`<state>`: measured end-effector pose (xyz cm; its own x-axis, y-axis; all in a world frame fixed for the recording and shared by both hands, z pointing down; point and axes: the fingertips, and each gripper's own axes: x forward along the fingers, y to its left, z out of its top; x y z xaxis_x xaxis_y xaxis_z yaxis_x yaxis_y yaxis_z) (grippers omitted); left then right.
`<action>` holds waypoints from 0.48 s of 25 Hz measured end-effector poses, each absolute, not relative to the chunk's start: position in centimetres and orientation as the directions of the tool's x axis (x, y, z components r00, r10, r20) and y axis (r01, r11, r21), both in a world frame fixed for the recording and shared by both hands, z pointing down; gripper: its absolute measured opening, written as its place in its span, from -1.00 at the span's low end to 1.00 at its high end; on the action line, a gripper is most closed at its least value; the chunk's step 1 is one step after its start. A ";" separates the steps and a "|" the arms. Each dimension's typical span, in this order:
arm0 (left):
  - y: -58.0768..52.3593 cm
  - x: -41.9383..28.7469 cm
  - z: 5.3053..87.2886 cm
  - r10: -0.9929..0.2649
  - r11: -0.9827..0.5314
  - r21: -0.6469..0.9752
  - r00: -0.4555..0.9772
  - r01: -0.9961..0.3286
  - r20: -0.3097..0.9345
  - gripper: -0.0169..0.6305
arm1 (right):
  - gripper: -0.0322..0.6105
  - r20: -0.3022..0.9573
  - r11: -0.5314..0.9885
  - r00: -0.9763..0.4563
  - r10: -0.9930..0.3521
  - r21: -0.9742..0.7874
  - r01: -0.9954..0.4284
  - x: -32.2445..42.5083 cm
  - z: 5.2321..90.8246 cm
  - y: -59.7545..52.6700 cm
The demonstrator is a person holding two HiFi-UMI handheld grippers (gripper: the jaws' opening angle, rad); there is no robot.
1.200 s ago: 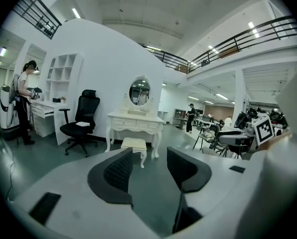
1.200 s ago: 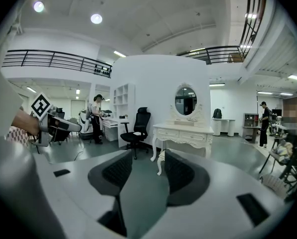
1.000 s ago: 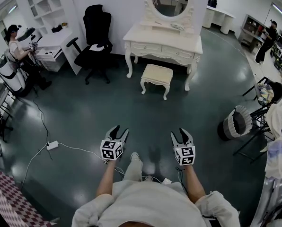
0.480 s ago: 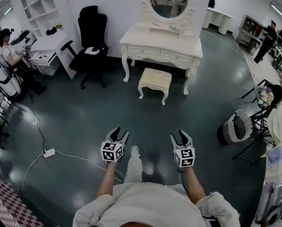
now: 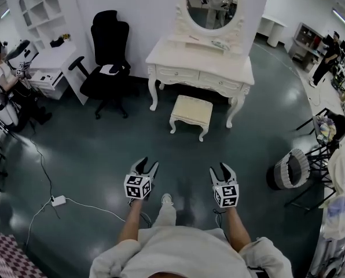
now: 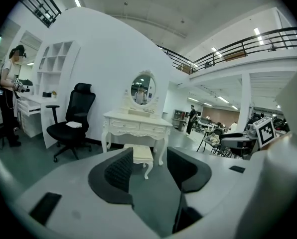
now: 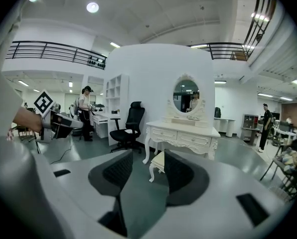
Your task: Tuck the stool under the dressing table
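Ahead, open floor (image 5: 178, 155) reaches the stool (image 5: 191, 111) before the dressing table (image 5: 201, 59).

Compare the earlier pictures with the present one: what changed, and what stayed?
The person has walked closer to the stool and dressing table. Nothing was grasped or released. The left claw and right claw stay open and empty, and the stool stays untucked.

Looked steeply down from head height, dressing table (image 5: 201, 59) well ahead. Elsewhere looked low, nearly level along the jaws. Shared that table and stool (image 5: 191, 110) in all three.
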<state>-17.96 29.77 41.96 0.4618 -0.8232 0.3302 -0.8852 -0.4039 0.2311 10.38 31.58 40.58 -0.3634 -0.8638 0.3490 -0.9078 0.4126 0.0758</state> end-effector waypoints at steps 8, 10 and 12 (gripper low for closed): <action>19.9 -20.9 41.4 -0.824 -0.409 0.231 0.466 -0.883 0.322 -0.35 | -0.33 0.345 0.395 -0.342 -0.874 0.094 -0.914 7.3 39.7 22.1; 17.8 -21.4 41.2 -0.826 -0.412 0.225 0.466 -0.883 0.317 -0.35 | -0.33 0.344 0.388 -0.334 -0.877 0.099 -0.917 6.8 39.6 20.1; 15.7 -21.9 41.0 -0.826 -0.417 0.221 0.469 -0.882 0.314 -0.35 | -0.33 0.342 0.381 -0.327 -0.881 0.101 -0.919 6.4 39.4 18.1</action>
<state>-21.93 15.72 41.00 0.4692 -0.8256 0.3136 -0.8816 -0.4171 0.2210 6.36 18.06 39.37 -0.3274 -0.8808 0.3422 -0.9191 0.3809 0.1012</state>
